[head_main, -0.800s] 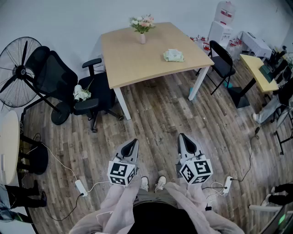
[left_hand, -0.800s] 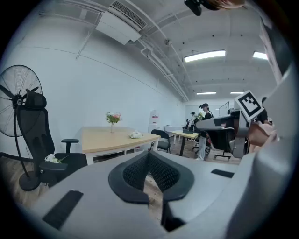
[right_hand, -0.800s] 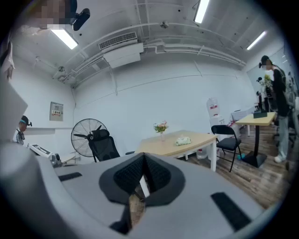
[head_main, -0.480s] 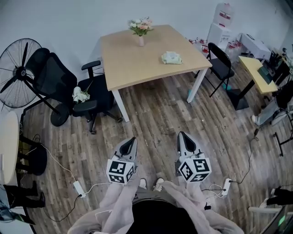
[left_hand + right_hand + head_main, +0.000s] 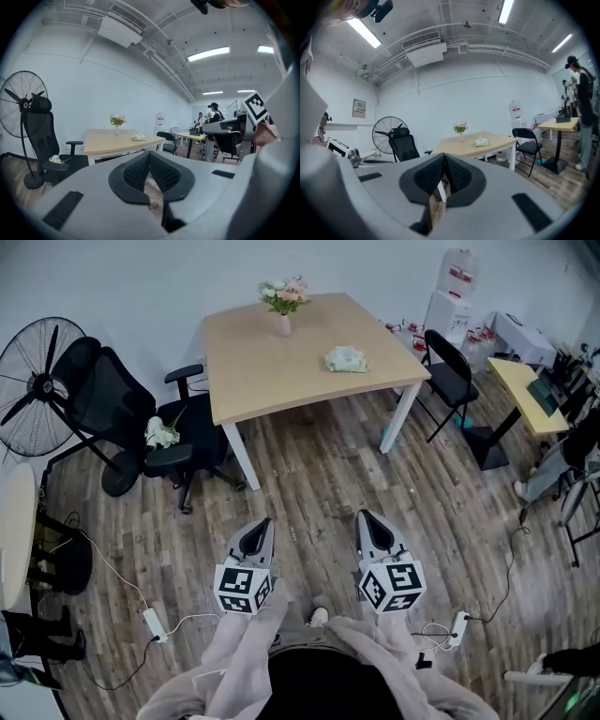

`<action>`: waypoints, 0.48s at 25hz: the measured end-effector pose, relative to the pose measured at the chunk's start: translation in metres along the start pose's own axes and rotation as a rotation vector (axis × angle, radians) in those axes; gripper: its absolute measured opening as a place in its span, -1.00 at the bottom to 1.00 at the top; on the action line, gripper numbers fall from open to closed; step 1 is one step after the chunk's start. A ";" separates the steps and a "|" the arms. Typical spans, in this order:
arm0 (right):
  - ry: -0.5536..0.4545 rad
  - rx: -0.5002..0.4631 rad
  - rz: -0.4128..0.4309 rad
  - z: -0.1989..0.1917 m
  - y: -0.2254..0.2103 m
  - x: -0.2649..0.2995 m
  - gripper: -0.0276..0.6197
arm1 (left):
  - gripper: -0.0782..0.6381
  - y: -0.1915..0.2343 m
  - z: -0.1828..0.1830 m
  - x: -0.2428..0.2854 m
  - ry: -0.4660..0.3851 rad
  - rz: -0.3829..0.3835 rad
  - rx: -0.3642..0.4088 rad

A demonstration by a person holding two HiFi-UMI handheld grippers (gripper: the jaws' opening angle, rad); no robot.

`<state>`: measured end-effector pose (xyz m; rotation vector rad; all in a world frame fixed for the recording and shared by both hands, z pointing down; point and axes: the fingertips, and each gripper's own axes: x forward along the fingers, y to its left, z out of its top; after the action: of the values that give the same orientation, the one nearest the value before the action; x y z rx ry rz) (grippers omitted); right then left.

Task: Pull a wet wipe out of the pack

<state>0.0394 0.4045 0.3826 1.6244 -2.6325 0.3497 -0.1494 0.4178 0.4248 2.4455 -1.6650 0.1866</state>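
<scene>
Wood-plank flooring lies between the person and the light wooden desk (image 5: 267, 367). On it the wet wipe pack (image 5: 346, 358) lies flat towards the right-hand edge, its long axis roughly crosswise to the line of approach. The left gripper (image 5: 260, 527) and right gripper (image 5: 367, 521) are side by side, well apart from the desk, each with jaws closed together on nothing. The pack lies ahead of both and closer to the right gripper's line, so that gripper is judged the nearer for the reach.
</scene>
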 end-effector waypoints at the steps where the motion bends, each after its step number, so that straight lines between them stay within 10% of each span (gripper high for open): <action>1: 0.006 0.002 0.005 -0.003 -0.002 -0.003 -0.88 | -0.75 -0.004 -0.003 -0.001 0.001 0.004 -0.006; 12: 0.054 0.022 0.028 -0.019 -0.022 -0.023 -0.88 | -0.75 -0.041 -0.026 -0.001 0.053 0.014 -0.025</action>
<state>0.0676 0.4189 0.4020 1.5627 -2.6231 0.4193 -0.1122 0.4394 0.4471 2.3901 -1.6528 0.2289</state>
